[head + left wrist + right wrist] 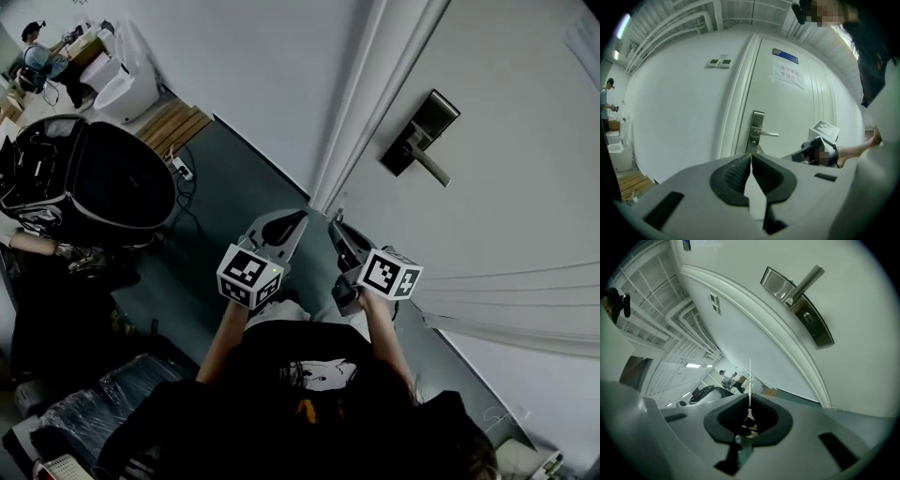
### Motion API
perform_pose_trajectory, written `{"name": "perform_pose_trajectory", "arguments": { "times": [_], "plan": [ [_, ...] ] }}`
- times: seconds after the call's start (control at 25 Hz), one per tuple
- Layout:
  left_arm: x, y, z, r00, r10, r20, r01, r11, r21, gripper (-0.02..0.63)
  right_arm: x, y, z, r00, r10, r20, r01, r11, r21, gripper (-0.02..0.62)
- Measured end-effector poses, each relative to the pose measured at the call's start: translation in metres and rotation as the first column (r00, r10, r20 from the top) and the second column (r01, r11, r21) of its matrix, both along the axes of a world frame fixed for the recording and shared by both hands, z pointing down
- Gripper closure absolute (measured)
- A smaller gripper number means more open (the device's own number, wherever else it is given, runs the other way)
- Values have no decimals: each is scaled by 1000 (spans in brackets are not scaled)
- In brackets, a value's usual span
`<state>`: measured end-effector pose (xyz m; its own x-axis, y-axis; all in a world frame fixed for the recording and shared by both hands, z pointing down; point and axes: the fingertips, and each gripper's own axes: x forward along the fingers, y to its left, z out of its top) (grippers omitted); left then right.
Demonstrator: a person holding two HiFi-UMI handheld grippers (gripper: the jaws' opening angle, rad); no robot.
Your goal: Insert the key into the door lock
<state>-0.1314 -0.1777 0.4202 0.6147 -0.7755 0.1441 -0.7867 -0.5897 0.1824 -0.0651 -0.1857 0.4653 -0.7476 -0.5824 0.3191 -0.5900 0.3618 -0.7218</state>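
Key point(750, 378) is sticking out edge-on past the tips of the right gripper point(750, 404), which is clamping its head so the blade is pointing forward. The left gripper point(751, 158) is sitting closed on nothing beside it, probably just parked out of the way. The door lock point(799, 308) is sitting ahead and up-right of the key tip, well apart from it, so I'm guessing lining up comes next.

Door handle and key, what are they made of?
The door handle looks like brushed metal: silvery grey with a soft sheen. The key, pinched in the right gripper, looks like thin pale metal too, though only its edge shows.
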Motion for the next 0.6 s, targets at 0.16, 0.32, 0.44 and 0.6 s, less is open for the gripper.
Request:
{"name": "perform_pose_trajectory", "arguments": {
  "times": [0.16,0.32,0.44,0.6],
  "plan": [
    [13,-4,3,998,63,-8,-63,998,-3,589,11,-1,1,999,52,-4,-52,999,2,577],
    [32,-5,3,994,113,-8,-113,994,-1,589,29,-3,-1,995,97,3,-97,995,5,577],
    [43,-7,3,990,139,-4,-139,990,-11,589,41,-9,-5,992,129,17,-129,992,4,577],
    [54,-13,2,988,155,-1,-155,988,-14,589,57,-21,-8,985,157,63,-157,988,-13,577]
  ]
}}
